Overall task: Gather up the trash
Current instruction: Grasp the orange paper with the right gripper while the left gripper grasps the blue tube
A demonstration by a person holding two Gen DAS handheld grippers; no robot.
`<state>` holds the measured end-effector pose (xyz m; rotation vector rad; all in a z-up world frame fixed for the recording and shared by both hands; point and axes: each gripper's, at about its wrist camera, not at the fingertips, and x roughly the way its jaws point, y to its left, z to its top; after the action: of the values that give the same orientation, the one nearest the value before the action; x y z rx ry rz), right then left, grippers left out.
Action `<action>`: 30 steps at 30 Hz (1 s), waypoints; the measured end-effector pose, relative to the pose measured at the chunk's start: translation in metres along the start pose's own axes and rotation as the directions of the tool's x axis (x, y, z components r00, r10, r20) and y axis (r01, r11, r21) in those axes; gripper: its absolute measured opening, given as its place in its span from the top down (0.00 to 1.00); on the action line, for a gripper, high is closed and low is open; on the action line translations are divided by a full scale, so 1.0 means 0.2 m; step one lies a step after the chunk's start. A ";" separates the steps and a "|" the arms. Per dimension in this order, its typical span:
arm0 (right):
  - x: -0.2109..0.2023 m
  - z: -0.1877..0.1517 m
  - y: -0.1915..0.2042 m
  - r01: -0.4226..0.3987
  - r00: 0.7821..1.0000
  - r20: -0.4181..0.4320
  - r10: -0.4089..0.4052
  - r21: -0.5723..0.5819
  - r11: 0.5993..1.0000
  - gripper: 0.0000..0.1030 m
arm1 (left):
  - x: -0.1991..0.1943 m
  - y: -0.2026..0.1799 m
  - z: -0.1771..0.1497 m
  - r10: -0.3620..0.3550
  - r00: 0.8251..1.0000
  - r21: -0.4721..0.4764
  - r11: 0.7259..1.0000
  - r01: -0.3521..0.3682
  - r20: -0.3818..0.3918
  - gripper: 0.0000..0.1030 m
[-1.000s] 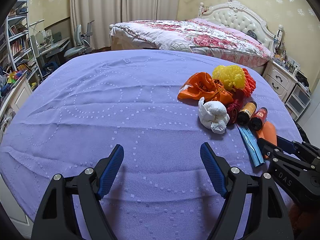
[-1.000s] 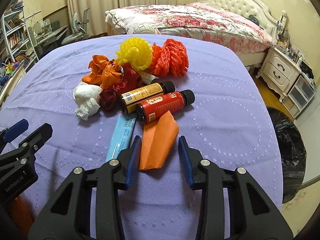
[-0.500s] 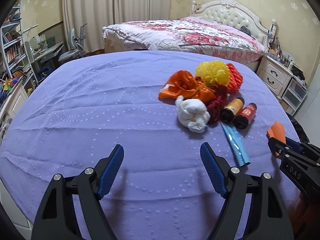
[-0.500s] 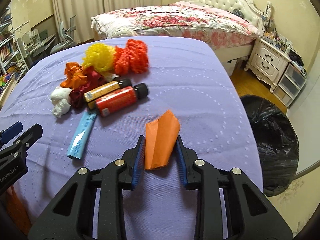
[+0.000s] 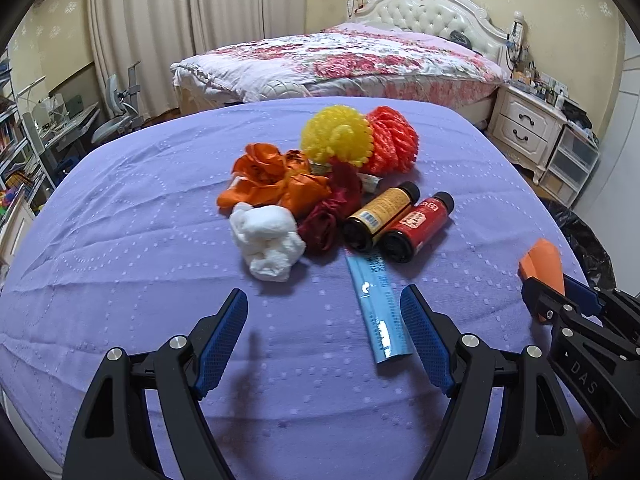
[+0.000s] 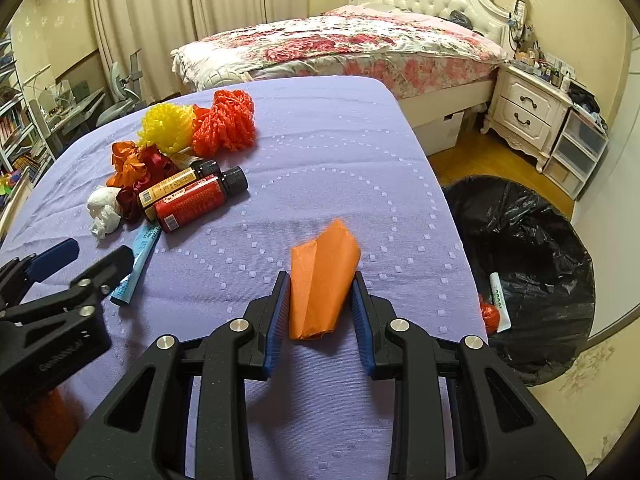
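My right gripper is shut on a folded orange paper, held above the purple tablecloth near its right edge; the same paper shows at the far right of the left wrist view. My left gripper stands open over the cloth with nothing between its fingers. Ahead of it lies a trash pile: a white crumpled wad, a blue wrapper, a yellow-label bottle, a red bottle, orange and dark red crumpled bags, and yellow and orange mesh balls.
A black trash bag stands open on the floor right of the table, with a white tube and a red item inside. A bed and a nightstand lie beyond. Shelves and a chair stand at the left.
The right gripper has carried the orange paper rightward, away from the bottles toward the table's edge and the trash bag. The left gripper has moved right, closer to the pile, and stays open.
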<state>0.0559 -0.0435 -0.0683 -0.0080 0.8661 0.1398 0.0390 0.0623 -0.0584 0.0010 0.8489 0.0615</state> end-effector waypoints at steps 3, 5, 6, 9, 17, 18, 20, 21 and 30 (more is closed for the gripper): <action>0.00 -0.01 -0.01 -0.007 1.000 0.004 0.007 0.001 1.000 0.71 | 0.03 -0.02 0.01 0.012 1.000 0.002 1.000 -0.012 -0.016 0.29; 0.00 -0.01 -0.01 -0.011 1.000 0.007 0.011 0.002 1.000 0.71 | 0.06 -0.03 0.01 0.006 0.999 0.003 1.000 -0.006 -0.039 0.40; 0.00 -0.02 -0.02 -0.015 1.000 0.008 0.015 0.003 1.000 0.71 | 0.07 -0.03 0.01 -0.007 0.998 0.005 1.000 0.007 -0.056 0.48; -0.01 -0.02 -0.02 -0.021 1.000 0.009 0.021 0.006 1.000 0.71 | 0.07 -0.03 0.00 -0.016 0.999 0.019 1.000 0.017 -0.050 0.54; -0.01 -0.02 -0.02 -0.021 1.000 0.009 0.021 0.007 1.000 0.71 | 0.04 -0.04 -0.02 -0.050 0.998 0.041 0.998 0.051 -0.037 0.79; -0.01 -0.02 -0.02 -0.021 1.000 0.009 0.021 0.006 1.000 0.71 | 0.04 -0.03 -0.03 -0.054 0.998 0.040 0.998 0.055 -0.037 0.80; -0.01 -0.02 -0.02 -0.020 1.000 0.009 0.020 0.006 1.000 0.71 | 0.02 -0.02 -0.04 -0.065 0.997 0.034 0.997 0.066 -0.037 0.80; -0.01 -0.02 -0.02 -0.019 1.000 0.009 0.019 0.005 1.000 0.71 | 0.02 -0.01 -0.05 -0.070 0.997 0.031 0.997 0.071 -0.038 0.81; -0.01 -0.02 -0.03 -0.016 1.000 0.010 0.016 0.004 1.000 0.71 | -0.02 0.03 -0.10 -0.094 0.994 0.017 0.995 0.095 -0.047 0.81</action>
<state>0.0524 -0.0492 -0.0693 0.0034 0.8570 0.1533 0.0206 0.0681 -0.0674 -0.0232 0.8945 -0.0355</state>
